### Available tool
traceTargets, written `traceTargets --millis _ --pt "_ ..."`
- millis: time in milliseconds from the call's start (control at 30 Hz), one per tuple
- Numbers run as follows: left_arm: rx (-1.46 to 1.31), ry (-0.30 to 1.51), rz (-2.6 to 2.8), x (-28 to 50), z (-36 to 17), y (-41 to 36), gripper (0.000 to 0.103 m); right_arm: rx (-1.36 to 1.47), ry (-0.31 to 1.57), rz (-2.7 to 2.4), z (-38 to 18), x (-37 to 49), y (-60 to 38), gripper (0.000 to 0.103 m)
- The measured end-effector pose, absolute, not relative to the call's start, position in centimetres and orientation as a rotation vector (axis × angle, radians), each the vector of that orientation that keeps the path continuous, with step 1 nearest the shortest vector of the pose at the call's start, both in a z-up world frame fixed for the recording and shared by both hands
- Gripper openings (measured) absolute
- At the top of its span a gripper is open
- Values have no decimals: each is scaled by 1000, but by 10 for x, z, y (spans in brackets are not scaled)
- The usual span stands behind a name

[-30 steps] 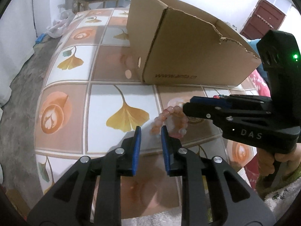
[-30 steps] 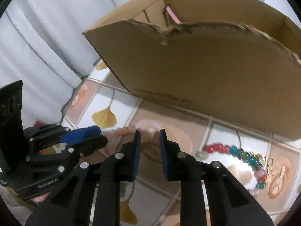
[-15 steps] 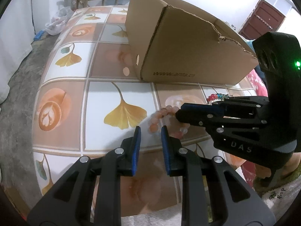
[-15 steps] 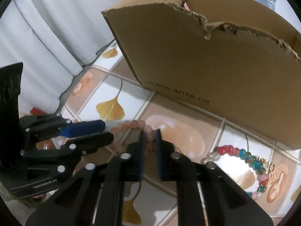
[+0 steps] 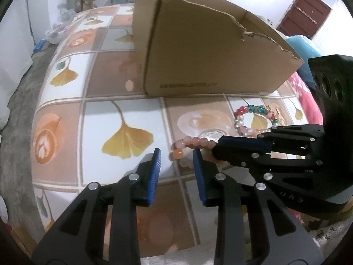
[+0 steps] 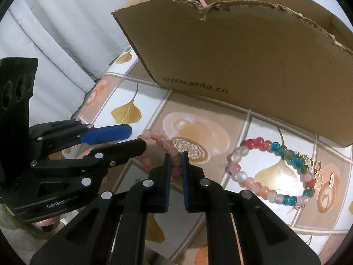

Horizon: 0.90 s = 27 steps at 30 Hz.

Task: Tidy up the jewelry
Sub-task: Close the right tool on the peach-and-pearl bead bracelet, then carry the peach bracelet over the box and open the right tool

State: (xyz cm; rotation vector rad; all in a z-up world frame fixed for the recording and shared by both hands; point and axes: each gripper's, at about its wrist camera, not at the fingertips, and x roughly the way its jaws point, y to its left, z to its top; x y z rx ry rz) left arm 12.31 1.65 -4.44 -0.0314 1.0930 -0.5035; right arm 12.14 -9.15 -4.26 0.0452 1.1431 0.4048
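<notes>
A pink bead bracelet (image 5: 191,143) lies on the tiled table; it also shows in the right wrist view (image 6: 161,141). My right gripper (image 6: 175,158) is shut on its beads; in the left wrist view the right gripper (image 5: 217,146) comes in from the right. My left gripper (image 5: 176,158) is open, its jaws astride the bracelet's near end, one bead between them. In the right wrist view the left gripper (image 6: 135,138) sits at the left. A multicoloured bead bracelet (image 6: 273,172) lies to the right, also in the left wrist view (image 5: 253,119).
An open cardboard box (image 5: 209,50) stands behind the bracelets, also in the right wrist view (image 6: 242,55), something pink inside. Small gold earrings (image 6: 317,172) lie by the multicoloured bracelet. The table's edge (image 5: 35,114) falls away at the left toward white curtains (image 6: 55,33).
My right gripper has closed on the pink bracelet's beads. My left gripper has moved in closer, so the bracelet's end now sits between its jaws.
</notes>
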Motion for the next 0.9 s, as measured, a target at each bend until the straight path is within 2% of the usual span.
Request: traceTargets --millis 167,233,300,633,900 --pt "26 1103 -507 124 -44 3 24 60 1137 408 -46 123 -98 10" --pt "29 1108 -505 125 -45 1 20 67 1133 412 -48 124 -99 10" --pt "32 1115 -502 125 -46 0 9 70 1128 417 -47 123 -102 10" --pt "20 1081 -511 119 -39 3 9 107 1097 417 -41 120 -113 10" --pt "18 987 -544 105 1 4 9 117 1007 420 3 100 -135 10"
